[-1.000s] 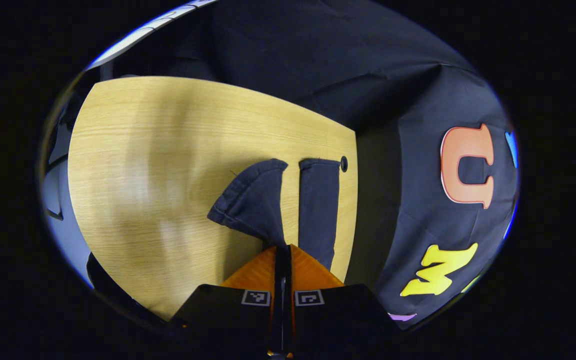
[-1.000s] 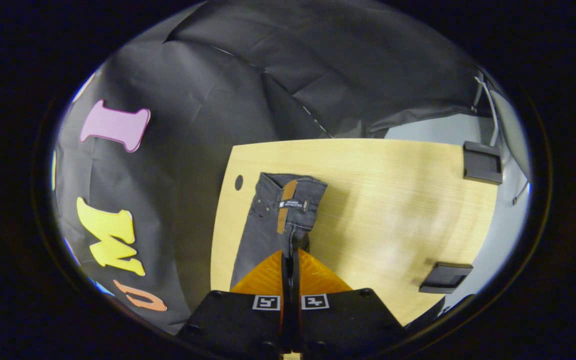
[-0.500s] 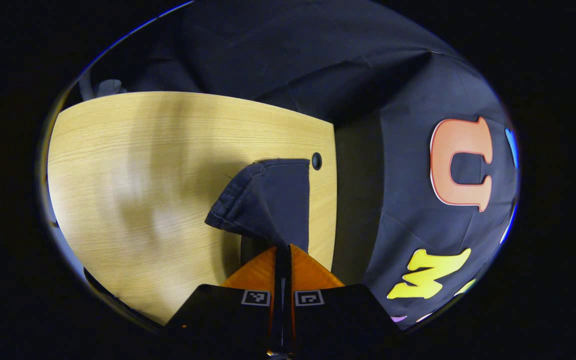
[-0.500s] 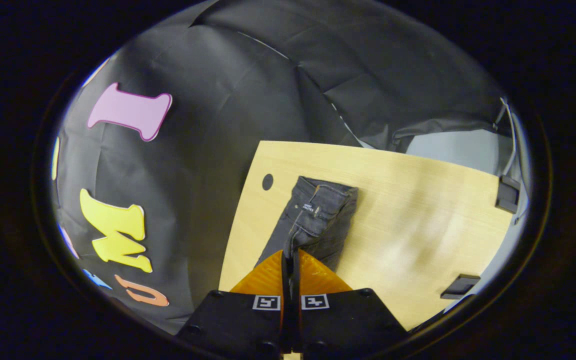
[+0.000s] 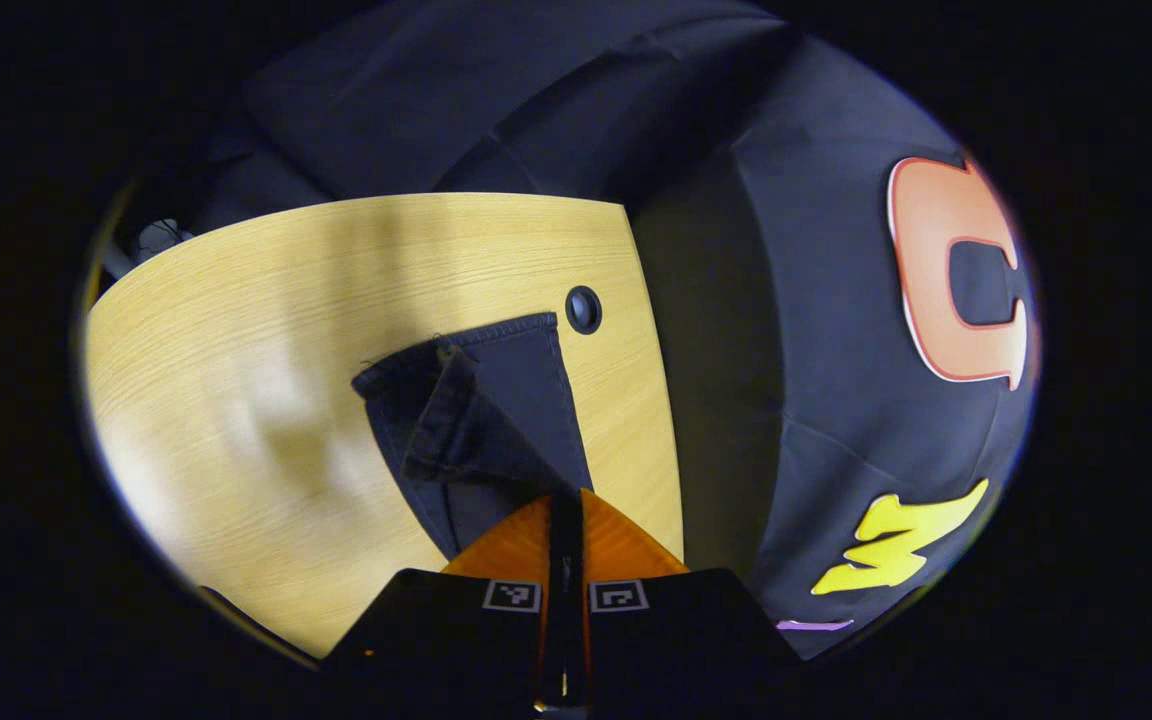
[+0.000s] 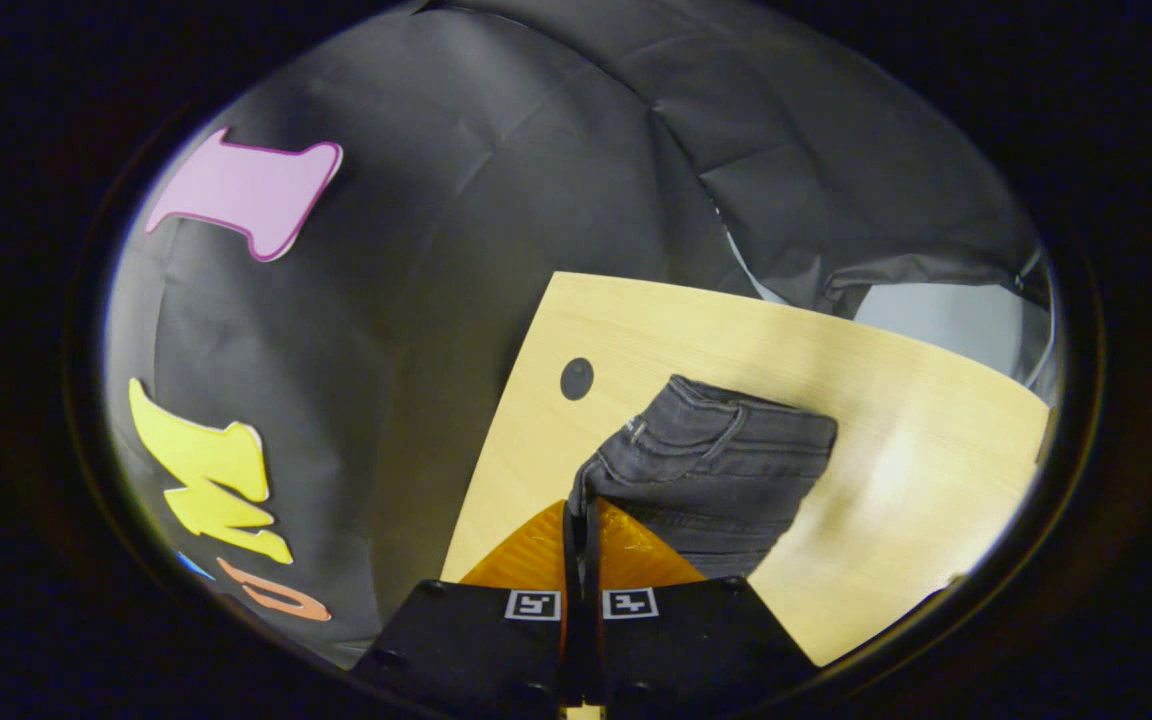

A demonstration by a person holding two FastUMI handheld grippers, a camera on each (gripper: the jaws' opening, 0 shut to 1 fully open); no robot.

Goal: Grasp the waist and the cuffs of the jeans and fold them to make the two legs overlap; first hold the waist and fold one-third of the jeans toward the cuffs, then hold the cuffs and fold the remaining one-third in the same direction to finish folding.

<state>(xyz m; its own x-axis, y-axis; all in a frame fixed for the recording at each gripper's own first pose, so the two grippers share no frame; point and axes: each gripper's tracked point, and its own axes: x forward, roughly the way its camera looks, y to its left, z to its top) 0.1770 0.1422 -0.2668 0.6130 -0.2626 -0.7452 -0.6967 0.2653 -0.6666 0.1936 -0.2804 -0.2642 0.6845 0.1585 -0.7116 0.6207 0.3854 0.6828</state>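
Now the jeans (image 5: 481, 420) lie beside the hole (image 5: 583, 309) in the table (image 5: 266, 300), legs overlapped. Left gripper (image 5: 565, 500) is clamped on the cuffs (image 5: 456, 350), right gripper (image 6: 581, 505) on the waist (image 6: 716, 440). Both thirds remain unfolded, I'd judge.

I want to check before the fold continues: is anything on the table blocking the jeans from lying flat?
Nothing visible does. The jeans lie on bare table; the round hole sits beside the cuffs, apart from the cloth.
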